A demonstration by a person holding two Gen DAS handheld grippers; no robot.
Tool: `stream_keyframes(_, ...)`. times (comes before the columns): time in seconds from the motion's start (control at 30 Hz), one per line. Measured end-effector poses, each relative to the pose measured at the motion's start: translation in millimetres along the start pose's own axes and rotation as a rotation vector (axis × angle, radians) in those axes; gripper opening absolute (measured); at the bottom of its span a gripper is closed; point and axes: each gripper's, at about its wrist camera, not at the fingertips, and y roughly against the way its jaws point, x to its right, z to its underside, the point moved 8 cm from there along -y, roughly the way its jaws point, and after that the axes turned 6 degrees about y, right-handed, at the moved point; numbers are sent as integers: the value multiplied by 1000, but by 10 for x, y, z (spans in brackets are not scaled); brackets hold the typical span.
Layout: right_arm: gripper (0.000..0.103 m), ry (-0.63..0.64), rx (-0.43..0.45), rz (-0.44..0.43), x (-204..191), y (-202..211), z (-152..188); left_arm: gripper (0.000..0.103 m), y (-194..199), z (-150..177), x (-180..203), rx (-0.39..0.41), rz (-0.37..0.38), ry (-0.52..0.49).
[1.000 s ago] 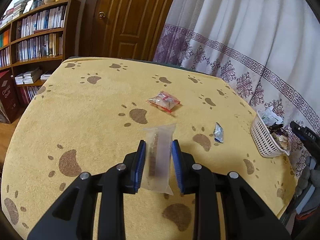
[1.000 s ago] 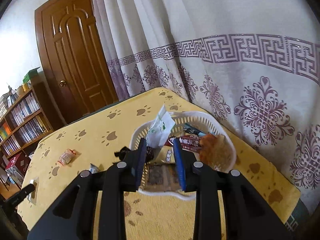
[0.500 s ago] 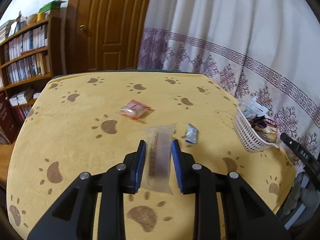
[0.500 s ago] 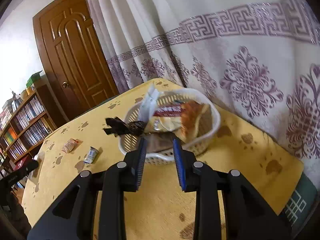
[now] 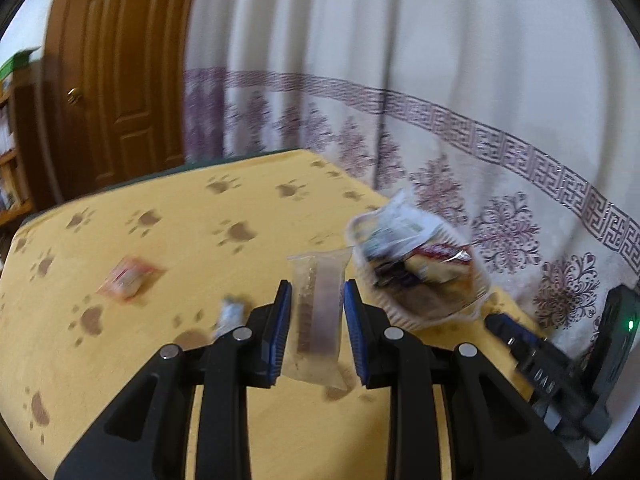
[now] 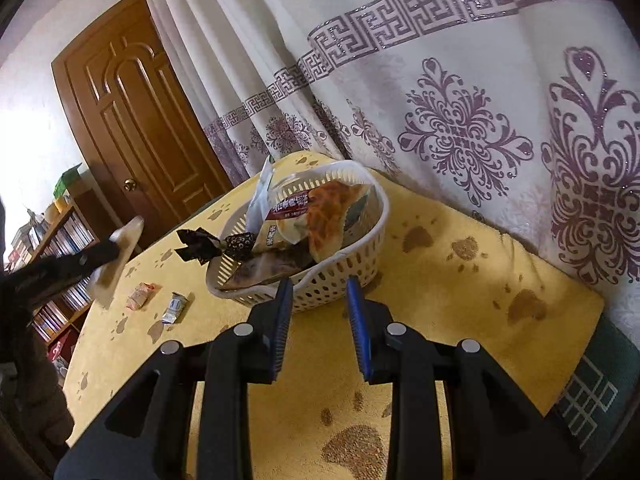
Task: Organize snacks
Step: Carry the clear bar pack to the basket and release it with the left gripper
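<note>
Snacks are partly gathered: going left to right on the yellow bench [image 5: 168, 208], a red packet [image 5: 127, 280] and a small silver wrapper [image 5: 229, 316] lie loose, well apart from the white basket [image 5: 424, 312], which is already heaped with packets. The left gripper [image 5: 316, 312] pinches a clear-wrapped bar [image 5: 318, 308] upright above the bench, likely bound for that basket. The right gripper [image 6: 320, 320], just beside the basket, holds nothing, its fingers drawn close together.

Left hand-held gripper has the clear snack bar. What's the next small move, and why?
Probably carry it on until it hangs over the white basket, then let go. The left hand-held gripper is shut on the clear snack bar, which is short of the basket rim, and the basket already holds other snacks.
</note>
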Motion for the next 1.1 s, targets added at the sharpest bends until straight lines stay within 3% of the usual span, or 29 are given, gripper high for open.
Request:
stream_keyframes(0.37, 29, -11, -21, -23, 5, -22, 91, 27, -445, -292, 683, -2, 73, -55)
stream_keyframes(0.6, 29, 2, -43, -34, -55, -72, 162, 30, -841, -380, 915, -49, 175, 12)
stream_keyframes(0.67, 29, 1, -45, -36, -60, -78, 166, 49, -925, -360, 888, -65, 160, 21)
stream_keyframes(0.83, 29, 0, -46, -49, -100, -89, 167, 56, -955, -303, 691, -71, 131, 53)
stream_keyframes(0.93, 29, 0, -52, -58, -125, -111, 167, 77, -938, -278, 543, -75, 77, 75)
stream_keyframes(1.1, 29, 8, -51, -62, -162, -108, 154, 81, -855, -263, 440, -68, 81, 108)
